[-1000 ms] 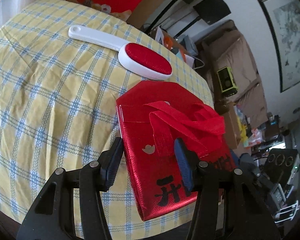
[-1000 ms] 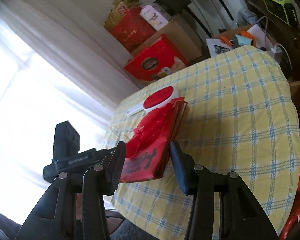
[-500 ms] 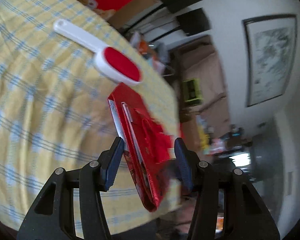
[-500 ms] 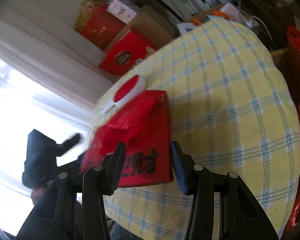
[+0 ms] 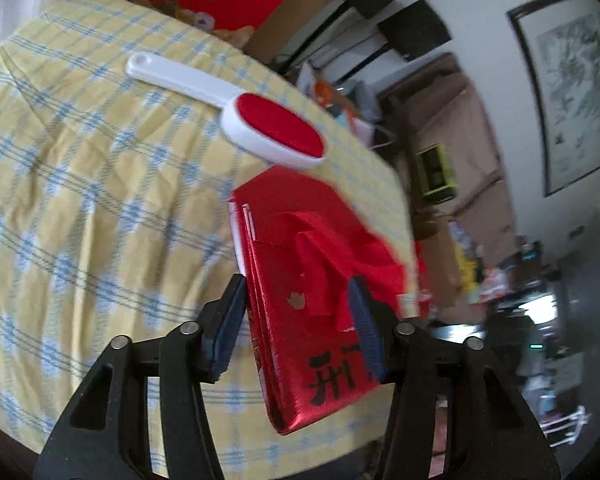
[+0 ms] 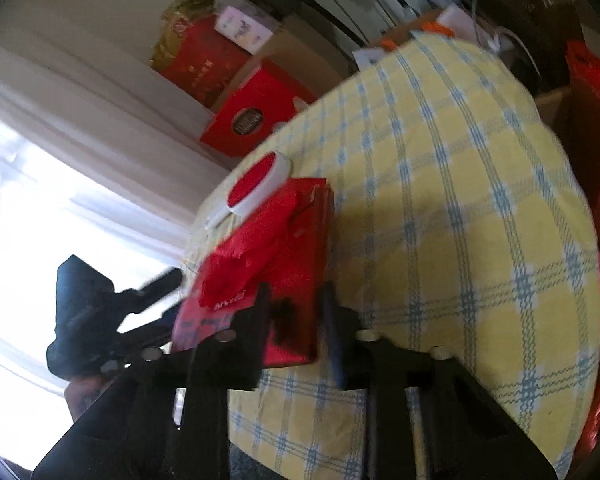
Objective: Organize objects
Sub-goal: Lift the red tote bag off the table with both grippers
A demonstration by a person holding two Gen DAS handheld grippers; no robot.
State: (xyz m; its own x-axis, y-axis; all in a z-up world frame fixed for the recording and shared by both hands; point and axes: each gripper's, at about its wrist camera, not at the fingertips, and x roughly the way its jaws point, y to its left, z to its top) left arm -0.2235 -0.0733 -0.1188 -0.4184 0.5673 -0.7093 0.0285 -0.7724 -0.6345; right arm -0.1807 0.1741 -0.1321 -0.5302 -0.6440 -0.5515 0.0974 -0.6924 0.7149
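Red foil bag (image 5: 300,300) gets gripped: right gripper (image 6: 294,312) has just been closing onto its edge, left gripper (image 5: 296,320) spread around it; lifting comes next.

- Daylight pours in through a curtained window (image 6: 40,184) on the left of the right wrist view, blown out to plain white.
- Motion blur smears both views; the right gripper (image 6: 294,316) looks ghosted, so its edges are hard to read.
- The checked tablecloth (image 5: 80,184) is evenly lit, with soft shadows.
- Fisheye bending curves the edges, and the corners go black.
- The red foil bag (image 5: 312,320) shows a dull sheen, perhaps glare.
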